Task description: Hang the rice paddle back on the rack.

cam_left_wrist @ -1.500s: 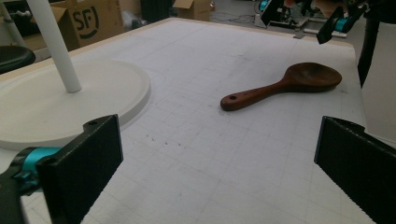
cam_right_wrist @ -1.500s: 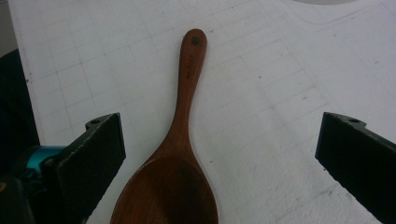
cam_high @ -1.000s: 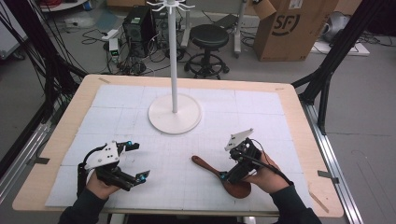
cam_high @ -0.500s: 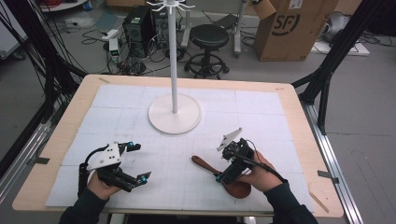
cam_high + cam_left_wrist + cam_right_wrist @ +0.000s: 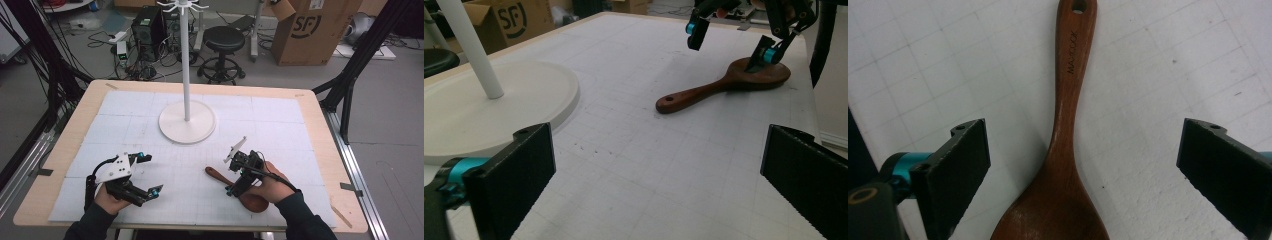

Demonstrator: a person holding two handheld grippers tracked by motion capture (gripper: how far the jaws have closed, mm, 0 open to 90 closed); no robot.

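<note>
The wooden spoon [image 5: 235, 185] is lying flat on the white mat [image 5: 280, 130], near the table's front edge, its handle pointing away from the right hand. Since a second ago the right gripper [image 5: 1083, 170] has come down over the spoon's neck and is now straddling it. Its jaws have just been closing a little, yet are standing wide with nothing pinched. A pickup looks to be starting. The left gripper [image 5: 654, 190] is resting wide open, holding nothing, well apart, near the white stand [image 5: 186, 120].
</note>
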